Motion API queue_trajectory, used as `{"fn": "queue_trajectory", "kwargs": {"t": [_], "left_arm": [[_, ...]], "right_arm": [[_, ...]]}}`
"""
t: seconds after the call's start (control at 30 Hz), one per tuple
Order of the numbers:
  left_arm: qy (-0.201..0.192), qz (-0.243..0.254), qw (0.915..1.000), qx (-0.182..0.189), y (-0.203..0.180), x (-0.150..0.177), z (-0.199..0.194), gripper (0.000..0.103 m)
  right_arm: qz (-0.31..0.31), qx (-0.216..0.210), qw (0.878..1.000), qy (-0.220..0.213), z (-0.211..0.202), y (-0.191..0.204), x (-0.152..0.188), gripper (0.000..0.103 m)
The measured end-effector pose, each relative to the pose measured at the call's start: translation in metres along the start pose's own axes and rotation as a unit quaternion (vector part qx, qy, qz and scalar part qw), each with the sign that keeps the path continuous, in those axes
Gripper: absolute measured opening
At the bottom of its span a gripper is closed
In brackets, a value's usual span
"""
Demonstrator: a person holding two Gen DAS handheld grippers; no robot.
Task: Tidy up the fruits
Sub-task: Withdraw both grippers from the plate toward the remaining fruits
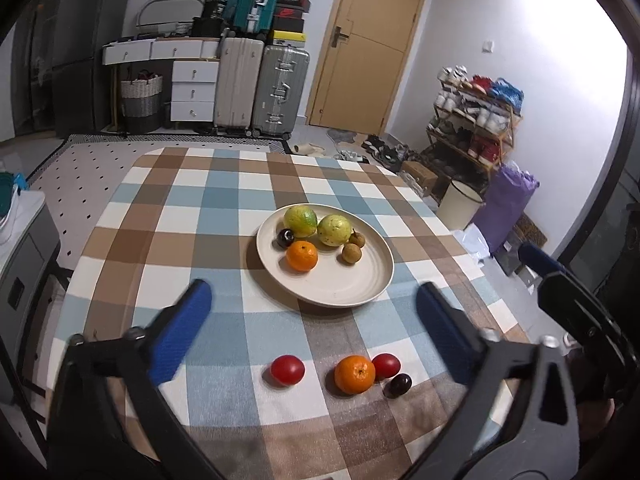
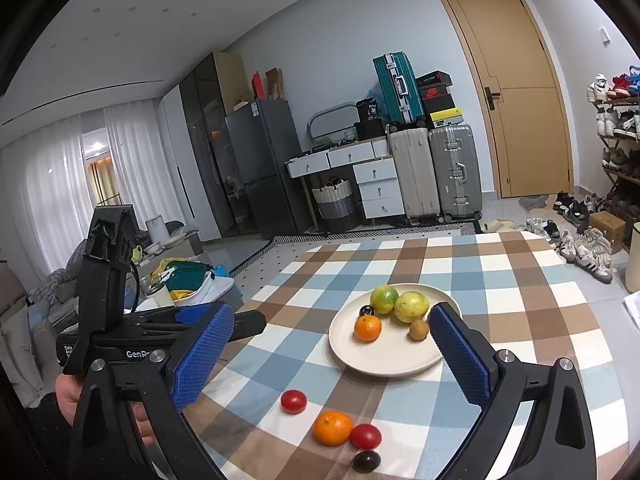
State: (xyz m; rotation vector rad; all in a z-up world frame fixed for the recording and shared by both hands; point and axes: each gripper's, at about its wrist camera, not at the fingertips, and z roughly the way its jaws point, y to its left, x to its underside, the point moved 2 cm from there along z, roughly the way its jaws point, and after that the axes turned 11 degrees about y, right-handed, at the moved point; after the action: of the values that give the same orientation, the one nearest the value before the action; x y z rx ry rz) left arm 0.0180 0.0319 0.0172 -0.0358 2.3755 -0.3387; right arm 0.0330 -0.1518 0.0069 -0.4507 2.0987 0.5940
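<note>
**Both grippers wide and empty above the loose fruit**

Your left gripper (image 1: 314, 308) hangs over the checked tablecloth (image 1: 224, 216) with its blue pads spread wide and nothing between them. The cream plate (image 1: 352, 284) lies just past the fingertips, roughly centred between them. It carries two yellow-green fruits (image 1: 301, 221), an orange (image 1: 302, 255), a dark plum (image 1: 285, 237) and two small brown fruits (image 1: 351, 253).

On your side of the fingertips, four loose pieces rest on the cloth: a red tomato (image 1: 287, 369), a second orange (image 1: 355, 374), a second tomato (image 1: 386, 365) touching it, and a dark plum (image 1: 397, 385) just beside them. They sit low in the gap between the fingers, touching neither pad.

Your right gripper (image 2: 332, 330) is also spread wide and empty. In its view the plate lies between the fingertips, and the right pad (image 2: 460, 356) overlaps the plate's rim. The loose fruit lies nearer you, below the pads.
</note>
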Motion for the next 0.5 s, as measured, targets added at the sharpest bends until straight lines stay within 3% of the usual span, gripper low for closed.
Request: {"fn": "queue_trajectory", "kwargs": {"t": [0.5], "left_arm": [[0.013,-0.035,0.9992,-0.016,0.035,0.038,0.015,0.102]], "right_arm": [[-0.02,-0.009,0.998,0.053,0.015,0.005,0.033,0.102]]}}
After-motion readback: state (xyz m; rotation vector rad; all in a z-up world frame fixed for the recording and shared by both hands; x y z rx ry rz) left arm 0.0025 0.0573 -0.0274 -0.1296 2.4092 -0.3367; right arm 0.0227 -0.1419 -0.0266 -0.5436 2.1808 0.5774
